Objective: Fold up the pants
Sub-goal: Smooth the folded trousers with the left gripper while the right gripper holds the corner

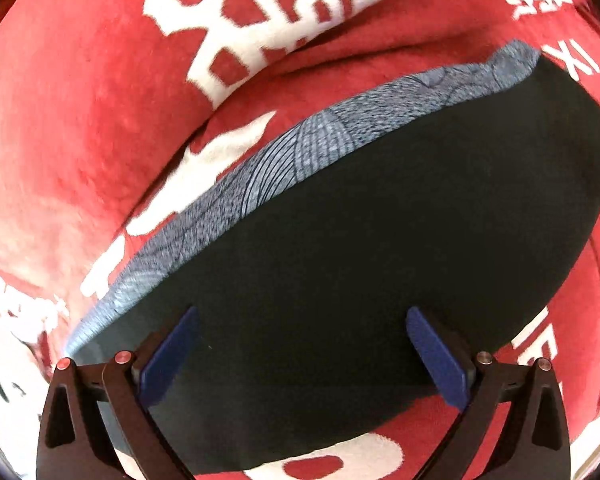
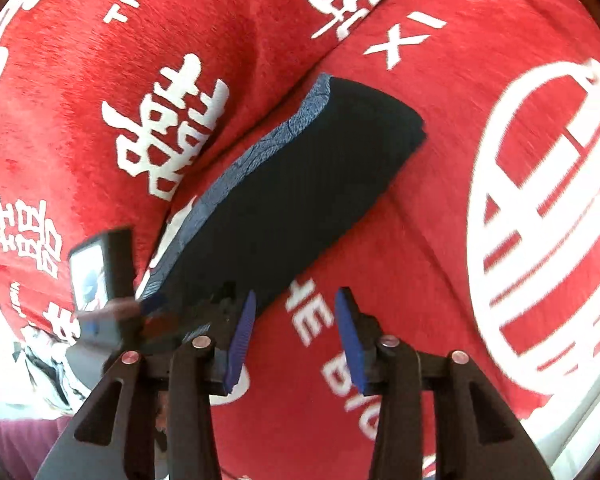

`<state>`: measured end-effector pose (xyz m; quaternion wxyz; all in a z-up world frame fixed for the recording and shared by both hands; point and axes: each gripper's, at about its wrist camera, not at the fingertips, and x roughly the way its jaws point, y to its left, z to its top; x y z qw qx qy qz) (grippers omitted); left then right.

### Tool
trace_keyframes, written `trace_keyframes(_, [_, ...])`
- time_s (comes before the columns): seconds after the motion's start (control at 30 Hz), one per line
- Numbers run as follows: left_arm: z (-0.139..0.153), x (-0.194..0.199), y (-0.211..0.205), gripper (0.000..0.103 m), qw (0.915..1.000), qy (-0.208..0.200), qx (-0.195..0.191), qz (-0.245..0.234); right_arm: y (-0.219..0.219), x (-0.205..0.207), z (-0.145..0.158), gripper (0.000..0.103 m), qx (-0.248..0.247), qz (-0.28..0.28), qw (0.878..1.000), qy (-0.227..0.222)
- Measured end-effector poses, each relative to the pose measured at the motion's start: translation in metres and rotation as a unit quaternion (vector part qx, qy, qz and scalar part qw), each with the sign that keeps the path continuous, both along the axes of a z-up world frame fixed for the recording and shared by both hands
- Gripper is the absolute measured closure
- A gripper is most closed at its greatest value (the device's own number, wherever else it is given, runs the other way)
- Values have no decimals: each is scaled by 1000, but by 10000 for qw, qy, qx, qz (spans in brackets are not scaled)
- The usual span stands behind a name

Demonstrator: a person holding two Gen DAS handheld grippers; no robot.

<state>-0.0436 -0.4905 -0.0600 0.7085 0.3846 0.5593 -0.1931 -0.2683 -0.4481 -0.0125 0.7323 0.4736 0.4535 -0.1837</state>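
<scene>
The folded pants lie on a red blanket with white printed characters, and both views show only a part of them. In the left wrist view the dark cloth fills the middle and its lower end is cut off behind the left gripper. The blue pads of this gripper stand wide apart above the dark cloth, and nothing is pressed between them.

The right wrist view shows the pants as a whole, a long flat bundle that lies across the blanket from lower left to upper right. It also shows a blurred black device with a pale screen at the left, next to the near end of the pants; what it is cannot be told. The right gripper has its pads partly apart over the bare blanket, just beside the edge of the pants, with nothing between them.

The pants are smooth and almost black on top, with a grey-blue band of fine curved lines along one long edge. The blanket looks soft and fuzzy, with broad folds.
</scene>
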Motion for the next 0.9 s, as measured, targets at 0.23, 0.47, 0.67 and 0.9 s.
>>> trace_keyframes(0.23, [-1,-13,-25,0,9981,-290,346,-416,89,-13,-14,49,111,-188,9996,-175])
trace_keyframes(0.47, [9,-24,-19,0,9976,-272,329,-540,22,-30,1,49,187,-504,9983,-242])
trace_keyframes(0.67, [4,-15,-9,0,9975,-272,332,-565,-13,-30,6,49,227,-495,9981,-294])
trace_keyframes(0.9, [1,-18,-11,0,9946,-385,478,-838,-41,-44,18,49,62,-552,9975,-436])
